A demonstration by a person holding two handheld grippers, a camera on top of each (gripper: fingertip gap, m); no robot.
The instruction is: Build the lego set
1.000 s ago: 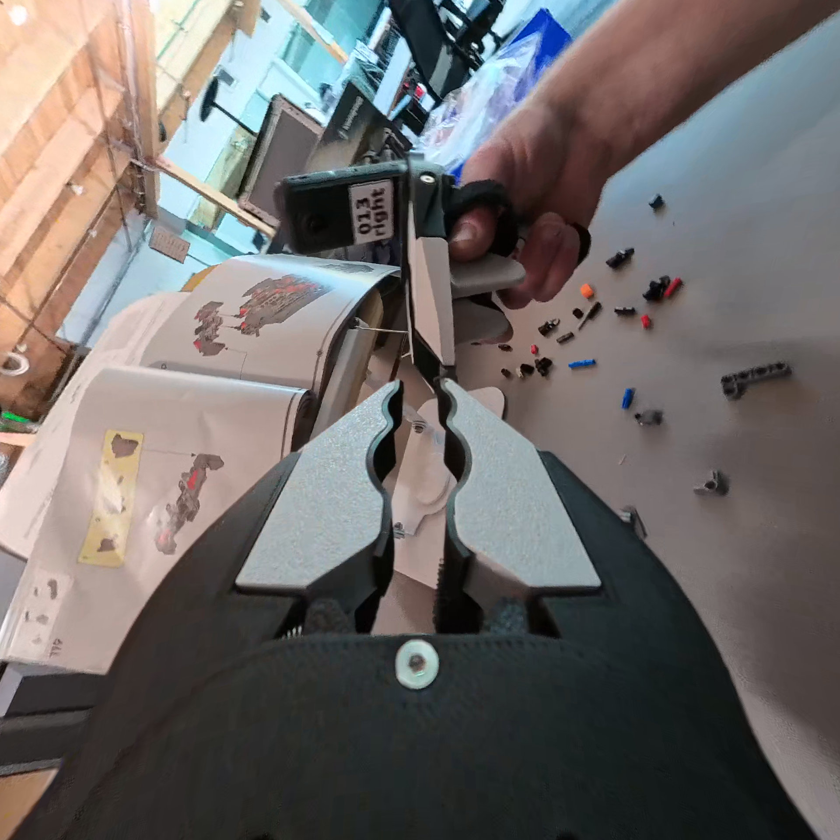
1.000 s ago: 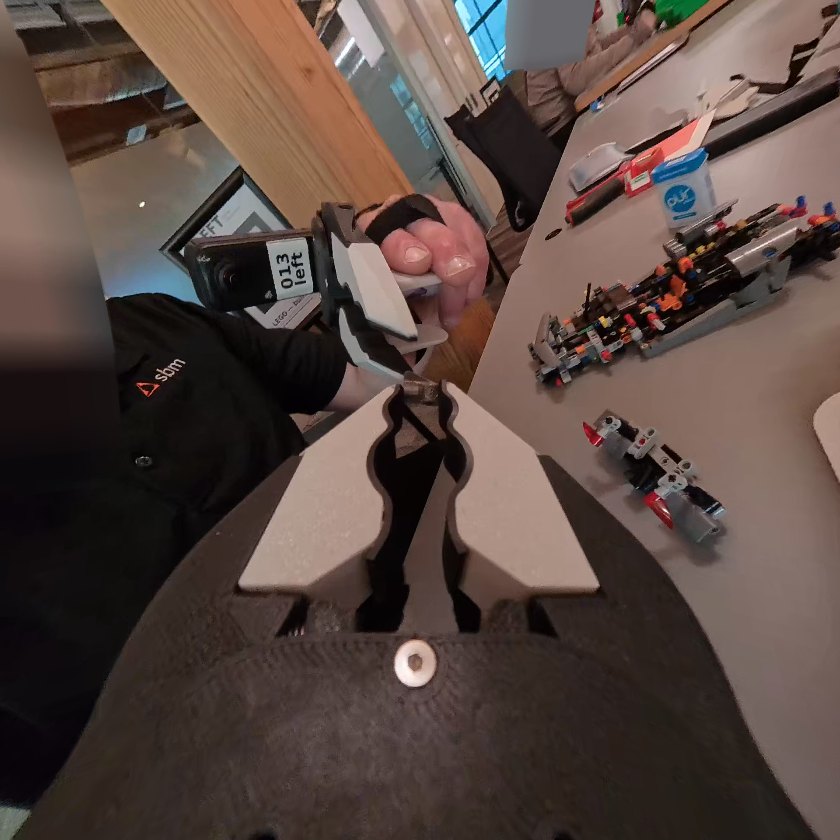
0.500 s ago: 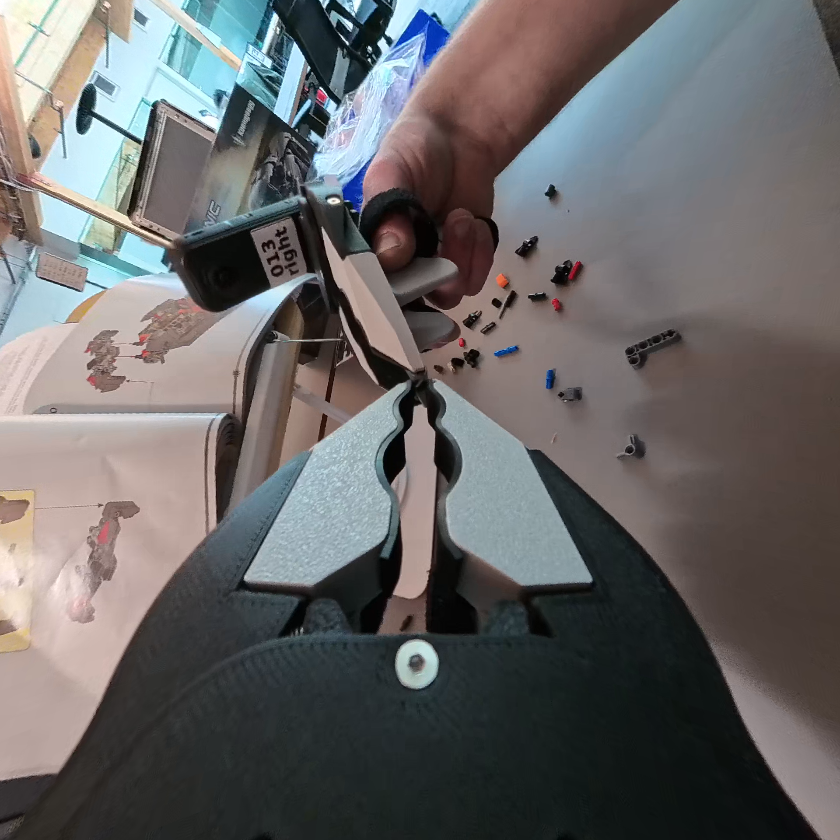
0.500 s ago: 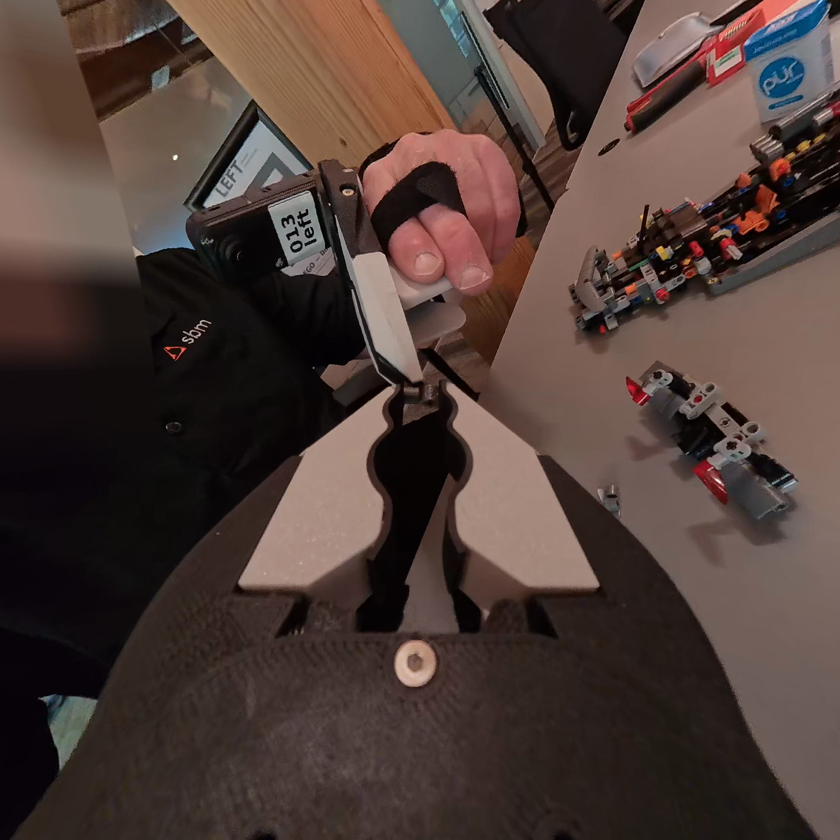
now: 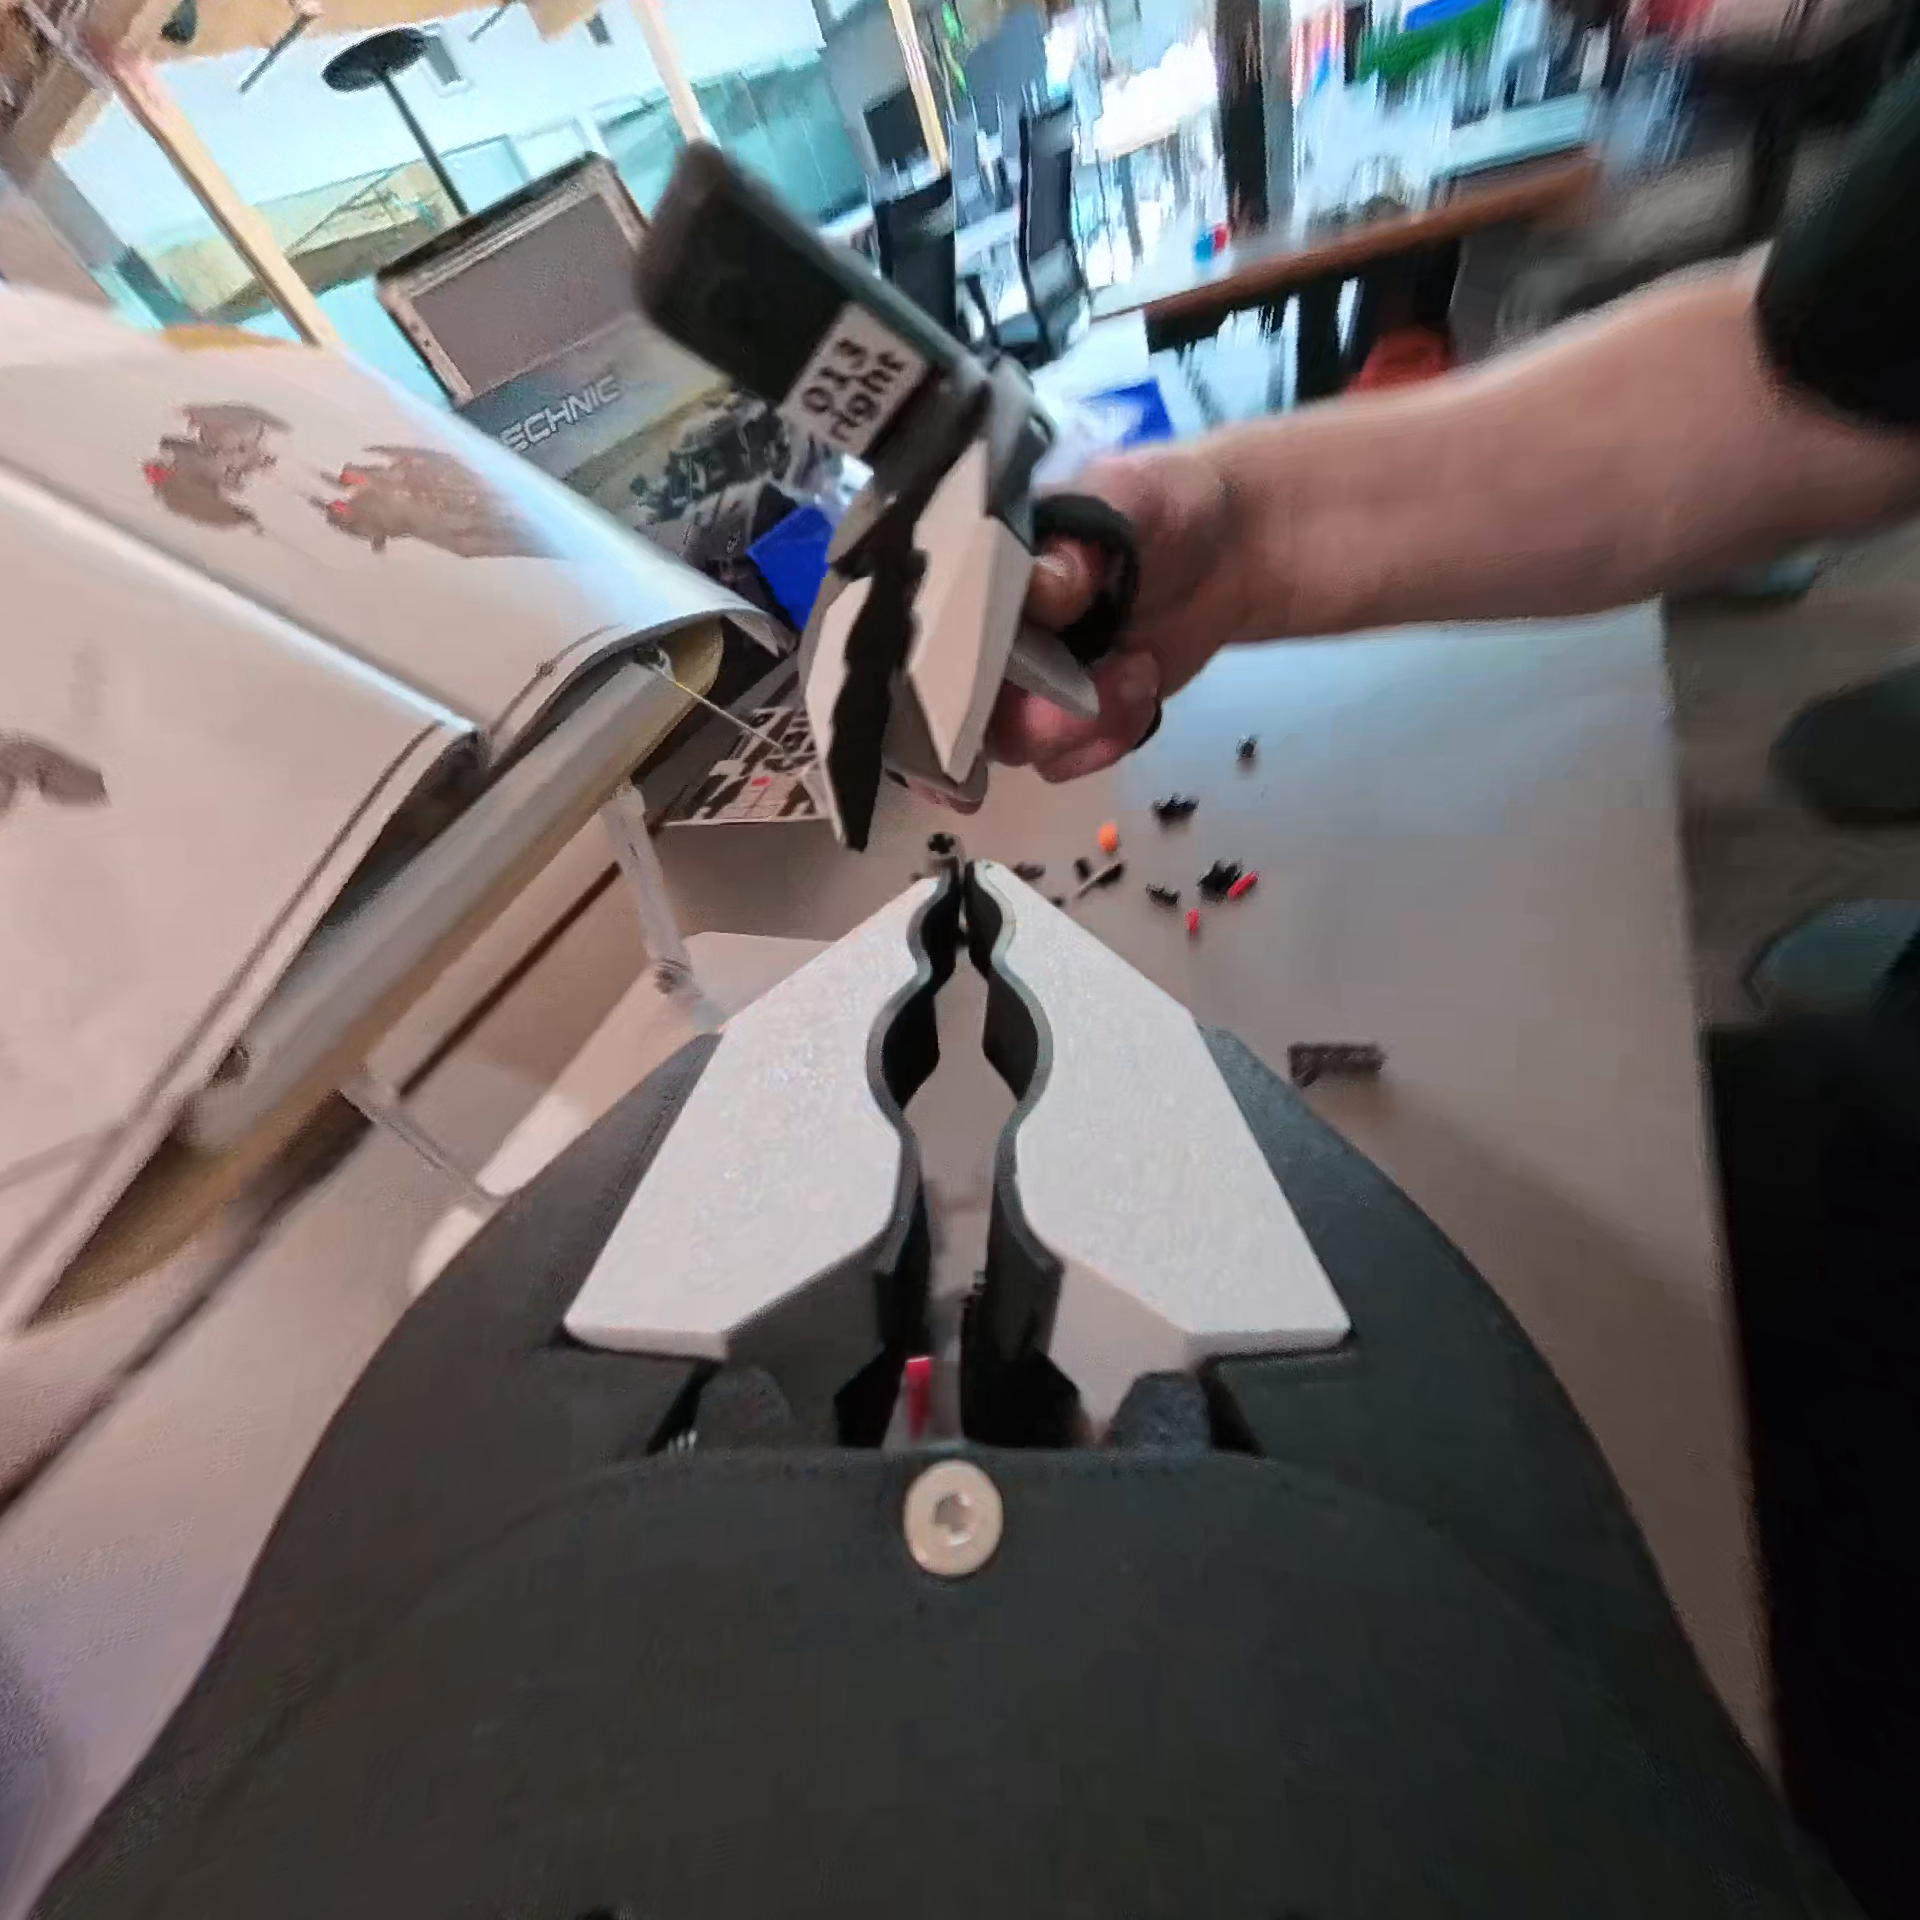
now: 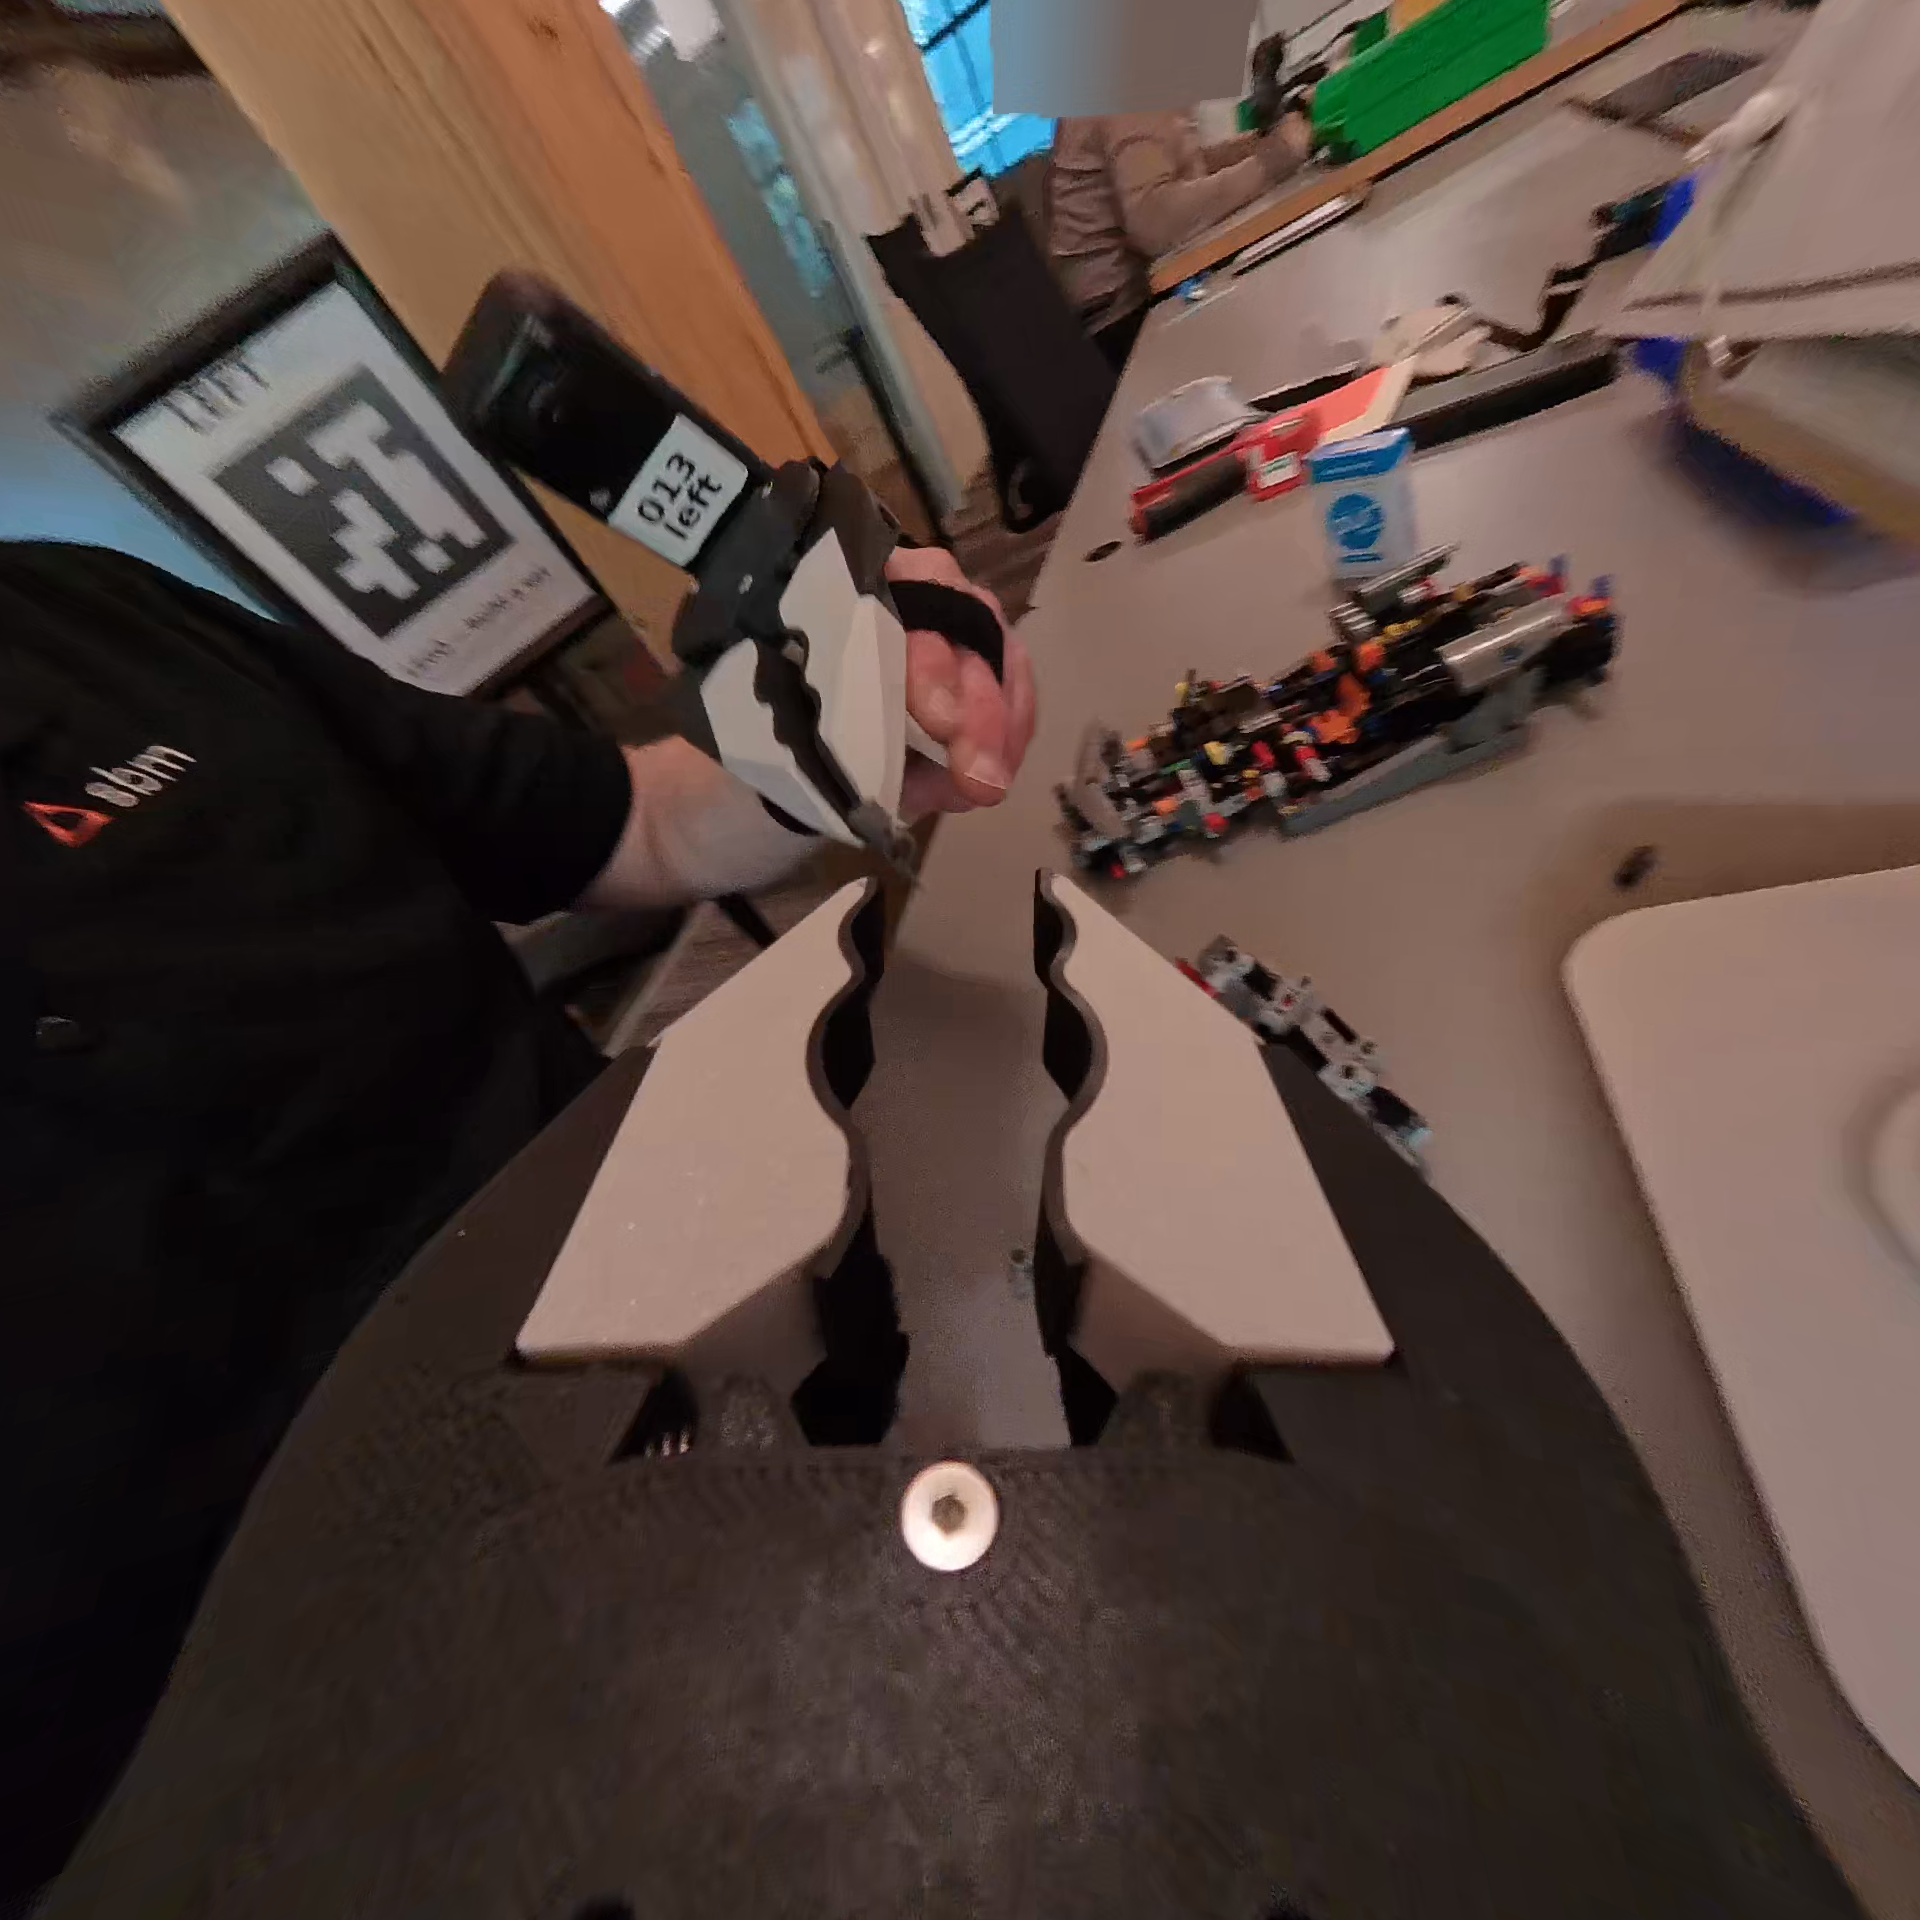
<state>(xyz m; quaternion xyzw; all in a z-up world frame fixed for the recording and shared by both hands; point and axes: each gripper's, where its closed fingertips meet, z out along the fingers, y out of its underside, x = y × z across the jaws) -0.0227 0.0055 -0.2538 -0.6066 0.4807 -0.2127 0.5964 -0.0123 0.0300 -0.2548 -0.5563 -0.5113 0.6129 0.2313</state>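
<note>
My left gripper (image 5: 958, 883) is shut, pinching a small grey lego piece (image 6: 889, 833) at its very tips; the piece shows dark and blurred in the left wrist view (image 5: 943, 844). In the right wrist view the left gripper (image 6: 873, 821) hangs in the air just beyond my own tips. My right gripper (image 6: 956, 888) is open and empty; in the left wrist view it (image 5: 894, 800) is tilted downward just above the left tips. A long multicoloured lego assembly (image 6: 1340, 727) and a smaller sub-assembly (image 6: 1309, 1029) lie on the grey table (image 6: 1455, 935).
Loose small pieces (image 5: 1195, 883) and a dark grey beam (image 5: 1335, 1060) are scattered on the table. An open instruction booklet (image 5: 260, 675) stands at left. A white tray (image 6: 1745, 1195) is at right. A blue-white box (image 6: 1361, 509) stands behind the assembly. A tiny grey piece (image 6: 1020, 1262) lies under my right gripper. My left and right fingertips are right by each other. Between my right fingertips and the smaller sub-assembly (image 6: 1309, 1029) there is roughly 15 cm.
The two grippers met tip to tip on the small piece. My right gripper has since opened and drawn back; the left keeps the piece. Both views have swung round.
</note>
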